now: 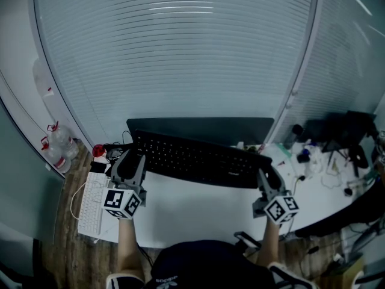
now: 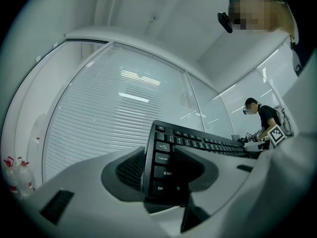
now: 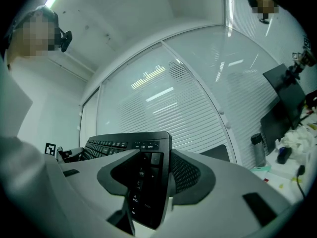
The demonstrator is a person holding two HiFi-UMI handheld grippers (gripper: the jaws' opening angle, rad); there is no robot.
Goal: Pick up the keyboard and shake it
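So I have the keyboard (image 1: 201, 158) pinched at both ends: left gripper (image 1: 132, 163) clamps one edge, right gripper (image 1: 269, 178) the other. It seems raised above the table (image 1: 198, 215). Pickup looks done; the shaking is left.

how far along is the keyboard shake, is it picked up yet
Done: left gripper and right gripper each clamp one end of the black keyboard, and it looks raised off the white desk, tilted on edge. In hand: holding it there. Left: the shake itself, which one moment cannot show.
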